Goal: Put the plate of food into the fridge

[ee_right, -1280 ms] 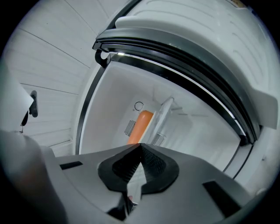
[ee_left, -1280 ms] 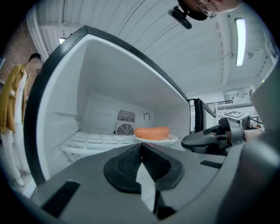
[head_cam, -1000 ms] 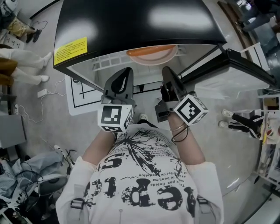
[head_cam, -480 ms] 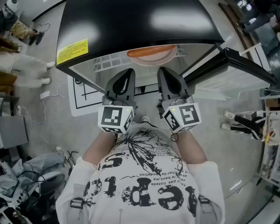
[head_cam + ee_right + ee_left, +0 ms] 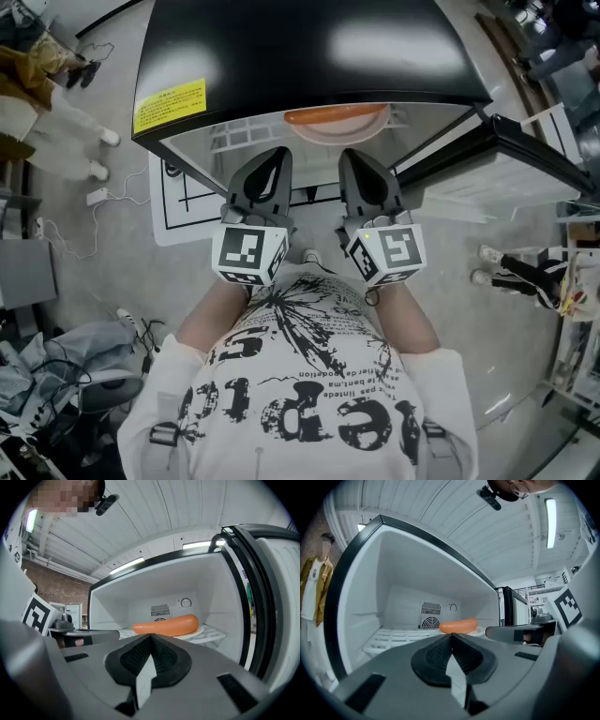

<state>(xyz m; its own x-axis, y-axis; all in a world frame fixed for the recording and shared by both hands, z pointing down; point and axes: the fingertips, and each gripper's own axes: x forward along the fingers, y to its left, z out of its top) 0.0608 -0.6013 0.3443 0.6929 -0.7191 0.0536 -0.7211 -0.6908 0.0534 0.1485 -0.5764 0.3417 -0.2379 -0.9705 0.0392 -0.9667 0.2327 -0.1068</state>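
A pale plate with an orange sausage on it rests on the white wire shelf inside the open black fridge. In the right gripper view the sausage lies across the plate just beyond my shut jaws. The left gripper view shows the sausage further right on the shelf. My left gripper and right gripper are side by side in front of the opening, both shut and empty, clear of the plate.
The fridge door stands open to the right; its edge fills the right of the right gripper view. A person in a brown jacket stands left of the fridge. Cables and bags lie on the floor at left.
My right gripper has turned from a tilted pose and drawn level beside the left one, both a little back from the fridge opening. The plate stays on the shelf.
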